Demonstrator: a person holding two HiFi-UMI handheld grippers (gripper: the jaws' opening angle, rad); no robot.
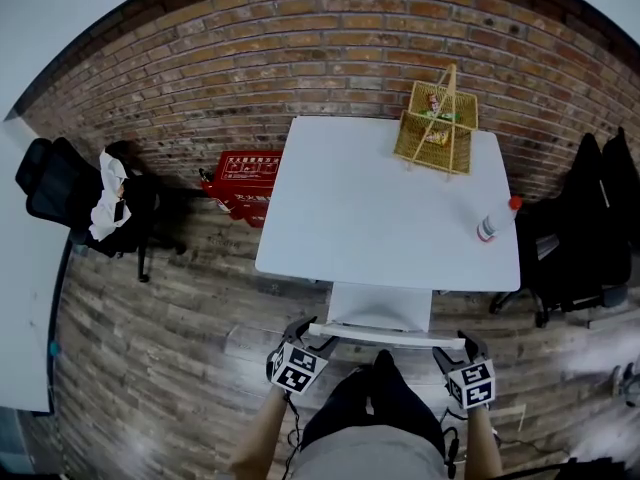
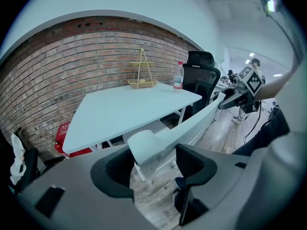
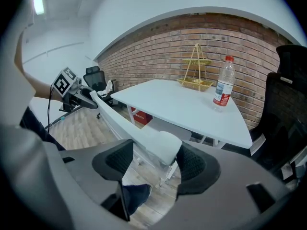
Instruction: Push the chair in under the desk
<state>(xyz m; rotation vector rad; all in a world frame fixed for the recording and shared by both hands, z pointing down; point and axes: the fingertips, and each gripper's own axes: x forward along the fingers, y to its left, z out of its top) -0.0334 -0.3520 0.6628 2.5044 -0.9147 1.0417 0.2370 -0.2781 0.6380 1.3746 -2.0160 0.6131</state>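
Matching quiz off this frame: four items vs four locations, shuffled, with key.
Items
1. water bottle
2. tiered basket
3. red crate
4. chair top rail

Locations
A. on the floor against the brick wall
B. held at its ends by the left gripper and the right gripper
C. standing near the desk's right edge
D. on the desk's far right corner

Pairs: 1-C, 2-D, 3-A, 4-B
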